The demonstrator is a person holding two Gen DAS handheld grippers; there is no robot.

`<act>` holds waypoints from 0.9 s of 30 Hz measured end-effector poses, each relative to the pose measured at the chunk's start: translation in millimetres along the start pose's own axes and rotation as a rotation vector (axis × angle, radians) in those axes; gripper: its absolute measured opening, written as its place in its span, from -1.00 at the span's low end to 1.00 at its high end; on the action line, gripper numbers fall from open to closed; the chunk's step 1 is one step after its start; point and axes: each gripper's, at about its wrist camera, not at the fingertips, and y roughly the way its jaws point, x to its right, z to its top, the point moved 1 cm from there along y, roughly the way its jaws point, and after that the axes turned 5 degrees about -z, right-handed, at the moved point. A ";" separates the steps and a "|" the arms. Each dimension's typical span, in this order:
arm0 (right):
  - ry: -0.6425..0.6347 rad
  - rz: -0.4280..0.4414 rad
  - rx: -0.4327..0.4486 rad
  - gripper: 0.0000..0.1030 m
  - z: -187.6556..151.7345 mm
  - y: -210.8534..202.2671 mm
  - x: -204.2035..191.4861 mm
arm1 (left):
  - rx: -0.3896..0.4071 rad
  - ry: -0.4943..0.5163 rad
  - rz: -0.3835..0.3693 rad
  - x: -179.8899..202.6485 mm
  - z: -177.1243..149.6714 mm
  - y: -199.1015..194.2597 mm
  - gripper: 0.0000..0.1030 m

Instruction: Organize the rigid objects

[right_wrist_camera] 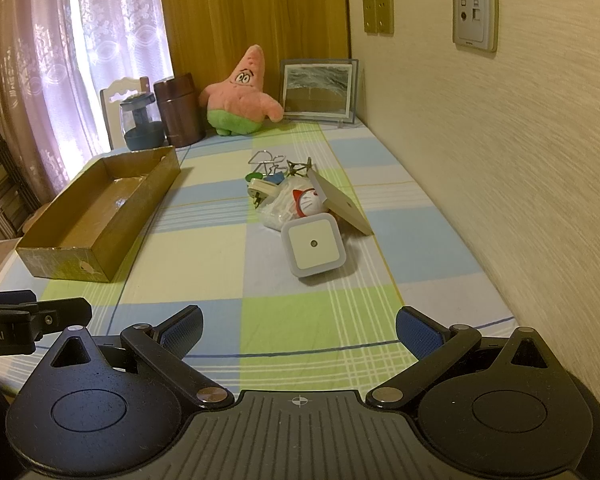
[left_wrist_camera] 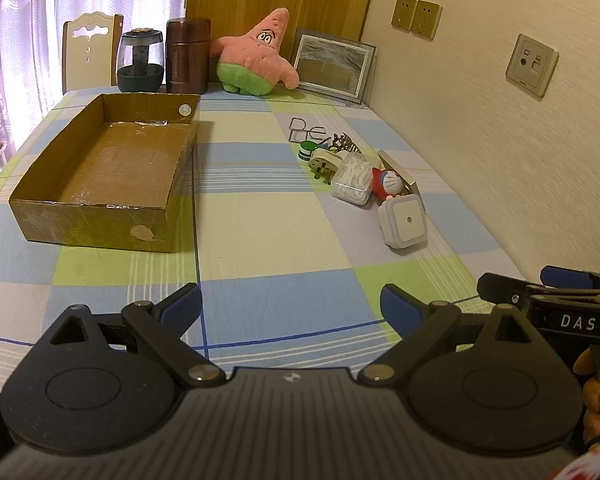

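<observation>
A brown cardboard tray (left_wrist_camera: pixel 100 168) (right_wrist_camera: pixel 100 208) lies empty on the left of the checked tablecloth. To its right is a pile of small things: a white square night light (left_wrist_camera: pixel 406 220) (right_wrist_camera: pixel 314 250) nearest me, a Doraemon figure (left_wrist_camera: pixel 388 184) (right_wrist_camera: pixel 310 202), a clear box of white bits (left_wrist_camera: pixel 352 180), a cream plug adapter (left_wrist_camera: pixel 323 162) (right_wrist_camera: pixel 262 192), a green-capped item (left_wrist_camera: pixel 308 150), wire puzzles (left_wrist_camera: pixel 306 130) (right_wrist_camera: pixel 268 160) and a cream card (right_wrist_camera: pixel 340 204). My left gripper (left_wrist_camera: pixel 290 306) and right gripper (right_wrist_camera: pixel 298 332) hover open and empty over the near edge.
At the back stand a pink star plush (left_wrist_camera: pixel 256 56) (right_wrist_camera: pixel 240 94), a brown flask (left_wrist_camera: pixel 188 56), a dark glass jar (left_wrist_camera: pixel 140 60) and a framed picture (left_wrist_camera: pixel 332 66). A wall with sockets (left_wrist_camera: pixel 532 66) runs along the right. A chair (left_wrist_camera: pixel 88 48) is behind.
</observation>
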 end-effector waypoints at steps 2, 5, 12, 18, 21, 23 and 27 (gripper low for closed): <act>0.001 0.000 0.000 0.95 0.2 -0.1 0.0 | 0.000 0.001 0.001 0.8 0.4 0.2 0.82; 0.001 0.000 -0.001 0.95 -1.0 -0.2 0.6 | -0.001 0.000 0.000 0.9 0.4 0.3 0.82; 0.005 -0.004 -0.002 0.95 -4.9 2.9 3.3 | 0.000 0.002 -0.004 1.0 0.9 0.4 0.82; 0.018 -0.020 -0.013 0.95 -4.9 1.4 9.0 | -0.001 0.006 -0.018 3.3 4.0 4.5 0.82; 0.046 -0.004 -0.017 0.95 0.4 -0.4 13.2 | -0.001 0.008 -0.026 3.6 8.6 10.3 0.82; 0.053 -0.005 -0.015 0.95 2.7 2.5 16.5 | 0.000 0.011 -0.029 2.4 12.5 15.3 0.82; 0.037 -0.017 0.001 0.95 8.5 14.5 21.8 | 0.002 0.029 -0.033 1.0 22.7 29.9 0.82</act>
